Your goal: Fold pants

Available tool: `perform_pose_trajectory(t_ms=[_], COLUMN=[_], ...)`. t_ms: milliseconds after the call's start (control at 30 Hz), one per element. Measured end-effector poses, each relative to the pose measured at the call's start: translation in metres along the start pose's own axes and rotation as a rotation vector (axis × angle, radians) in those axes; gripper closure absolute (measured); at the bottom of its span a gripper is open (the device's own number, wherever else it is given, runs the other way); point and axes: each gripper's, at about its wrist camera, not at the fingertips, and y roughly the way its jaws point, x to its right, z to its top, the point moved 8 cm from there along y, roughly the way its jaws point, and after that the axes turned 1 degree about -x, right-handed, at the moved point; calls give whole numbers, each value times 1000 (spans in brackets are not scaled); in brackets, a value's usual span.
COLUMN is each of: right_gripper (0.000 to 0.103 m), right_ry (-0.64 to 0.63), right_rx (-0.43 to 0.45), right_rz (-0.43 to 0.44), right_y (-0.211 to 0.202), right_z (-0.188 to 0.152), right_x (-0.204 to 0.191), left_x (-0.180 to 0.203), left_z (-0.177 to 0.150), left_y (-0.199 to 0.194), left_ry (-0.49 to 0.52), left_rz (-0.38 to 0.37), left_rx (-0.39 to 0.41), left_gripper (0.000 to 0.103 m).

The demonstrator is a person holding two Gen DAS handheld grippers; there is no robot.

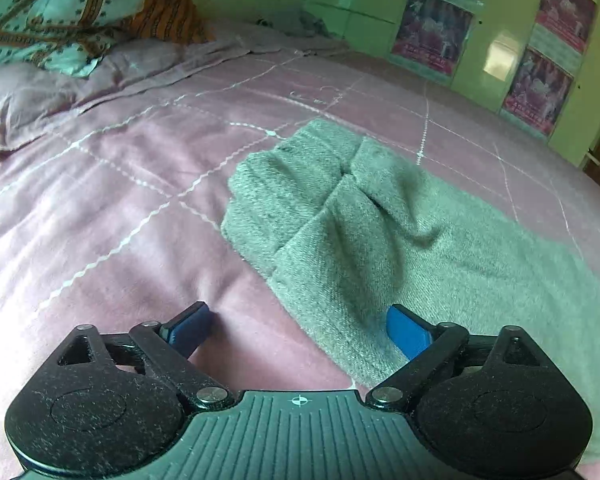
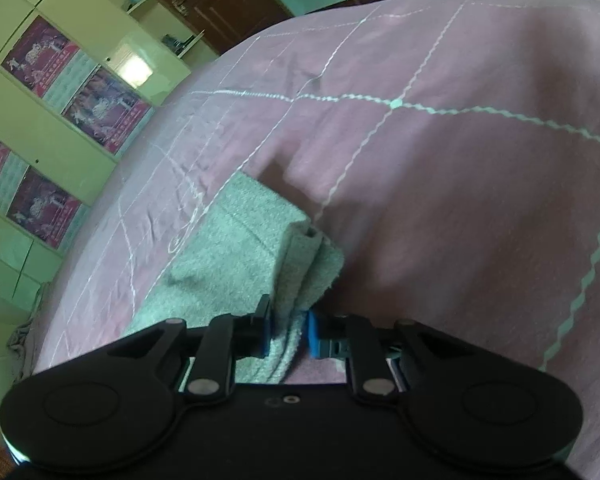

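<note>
Room: green cupboard doors [image 1: 496,32] carrying pink posters [image 1: 432,28] stand behind the bed.
Surface: pink bedspread [image 1: 120,184] with white wavy grid lines, a patterned pillow [image 1: 60,12] at its far end.
Pants: grey-green fleece pants [image 1: 380,220] lie on the bedspread, partly folded, one layer doubled over another with a crease across the middle.
Left gripper: left gripper [image 1: 300,328] has its blue-padded jaws spread wide, holding nothing; one pad sits over the bedspread, the other over the pants' near edge.
Right gripper: right gripper [image 2: 290,334] is clamped on a bunched edge of the pants [image 2: 236,252], the cloth rising between its pads.
</note>
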Motion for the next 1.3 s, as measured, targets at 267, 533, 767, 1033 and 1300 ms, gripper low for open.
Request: perform_pose_trajectory(t_ms=[267, 533, 767, 1033, 1300], right_gripper=[91, 91, 91, 82, 71], right_ry=[-180, -447, -687, -911, -965], right_rx=[53, 69, -188, -285, -245], right_rz=[-7, 188, 379, 306, 306], right_y=[-16, -25, 4, 23, 17], right_z=[-3, -73, -227, -302, -310], right_x=[-61, -203, -294, -298, -312], left_x=[-14, -20, -23, -22, -24], left_z=[5, 4, 3, 4, 3], left_y=[-6, -3, -7, -6, -7], left_ry=[-136, -178, -211, -209, -217], left_rz=[-86, -141, -170, -184, -203], left_rx=[94, 94, 87, 82, 88], left_gripper=[8, 8, 8, 8, 8])
